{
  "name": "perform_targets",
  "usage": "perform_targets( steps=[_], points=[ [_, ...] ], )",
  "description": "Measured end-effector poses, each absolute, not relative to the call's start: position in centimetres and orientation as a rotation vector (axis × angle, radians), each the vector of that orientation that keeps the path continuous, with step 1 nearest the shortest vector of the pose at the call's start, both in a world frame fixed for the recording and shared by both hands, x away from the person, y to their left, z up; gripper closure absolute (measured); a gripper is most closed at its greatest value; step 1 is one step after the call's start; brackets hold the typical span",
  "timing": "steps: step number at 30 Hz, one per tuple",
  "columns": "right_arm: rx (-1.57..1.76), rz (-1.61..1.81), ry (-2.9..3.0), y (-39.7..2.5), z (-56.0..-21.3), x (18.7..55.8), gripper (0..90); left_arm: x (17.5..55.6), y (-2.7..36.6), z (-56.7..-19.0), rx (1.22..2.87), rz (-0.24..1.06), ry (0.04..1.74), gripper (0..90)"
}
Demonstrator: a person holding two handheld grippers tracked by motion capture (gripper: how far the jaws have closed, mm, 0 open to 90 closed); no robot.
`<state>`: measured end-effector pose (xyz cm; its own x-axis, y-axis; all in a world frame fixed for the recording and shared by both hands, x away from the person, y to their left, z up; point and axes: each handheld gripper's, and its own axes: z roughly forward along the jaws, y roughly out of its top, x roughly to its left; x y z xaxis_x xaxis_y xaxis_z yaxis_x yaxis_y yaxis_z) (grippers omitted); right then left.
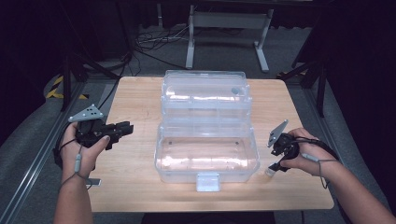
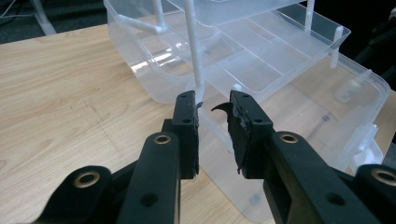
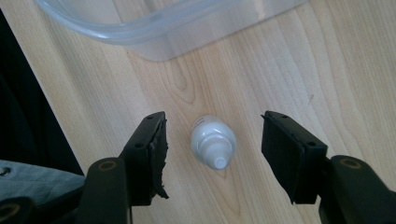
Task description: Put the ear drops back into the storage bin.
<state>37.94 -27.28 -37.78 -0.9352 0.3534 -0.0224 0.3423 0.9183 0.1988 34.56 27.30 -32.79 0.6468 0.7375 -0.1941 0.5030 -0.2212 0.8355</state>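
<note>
Wooden desk: small white bottle lies flat between right tool's wide-open jaws, nozzle pointing back toward it.

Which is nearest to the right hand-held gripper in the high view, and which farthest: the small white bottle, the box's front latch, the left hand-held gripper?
From the right hand-held gripper:
1. Small white bottle, just below it.
2. Front latch, at the box's front middle.
3. Left hand-held gripper, across the table.
</note>
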Motion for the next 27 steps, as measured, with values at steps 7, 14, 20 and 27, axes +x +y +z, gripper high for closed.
perform_targets(
  steps=[7, 14, 20, 27],
  points=[
    [0.527, 0.203, 3.033, -27.2, -39.4, 38.4, 42.4, 34.5, 27.4, -32.8, 1.88, 0.302, 0.983, 73.4],
    [0.51, 0.16, 3.056, -27.0, -40.7, 38.4, 44.3, 34.6, 27.2, -32.8, 1.883, 0.297, 0.984, 73.4],
    [0.493, 0.132, 3.076, -26.9, -41.4, 38.4, 49.0, 34.7, 27.1, -32.9, 1.89, 0.296, 0.983, 73.4],
    [0.45, 0.072, 3.08, -26.9, -41.4, 38.4, 59.9, 34.6, 27.2, -32.9, 1.884, 0.298, 0.984, 73.6]
  ],
)
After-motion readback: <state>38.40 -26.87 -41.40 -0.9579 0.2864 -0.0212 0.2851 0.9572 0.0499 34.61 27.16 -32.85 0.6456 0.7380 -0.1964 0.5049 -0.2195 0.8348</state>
